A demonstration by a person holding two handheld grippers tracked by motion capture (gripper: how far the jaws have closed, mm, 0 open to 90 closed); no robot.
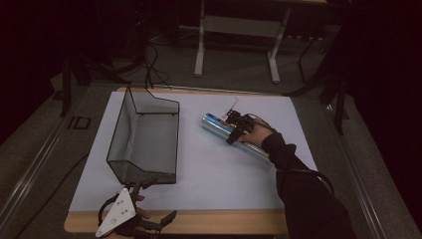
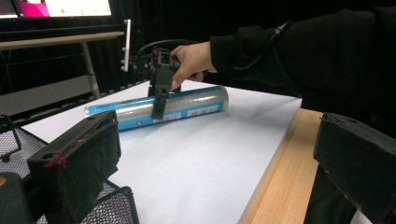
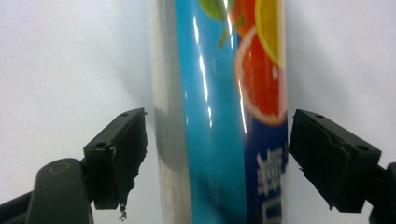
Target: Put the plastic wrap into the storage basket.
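A long tube (image 1: 213,122) with a shiny blue and silver wrapper lies on the white mat, right of centre. My right gripper (image 1: 233,133) stands over its middle, held by a hand in a black sleeve. In the right gripper view the tube (image 3: 219,116), printed with fruit, runs up between the two black jaws; my right gripper (image 3: 217,154) is open, with a narrow gap on each side. The left gripper view shows that tube (image 2: 196,105) farther off with the right gripper (image 2: 159,105) astride it. My left gripper (image 1: 153,203) sits open at the table's front left corner, holding nothing (image 2: 215,158).
A black wire-mesh basket (image 1: 119,132) stands on the left part of the mat, its near end just ahead of my left gripper; its mesh (image 2: 112,205) shows at the lower left. White mat (image 1: 214,179) lies between basket and tube. The wooden table edge (image 1: 209,220) runs along the front.
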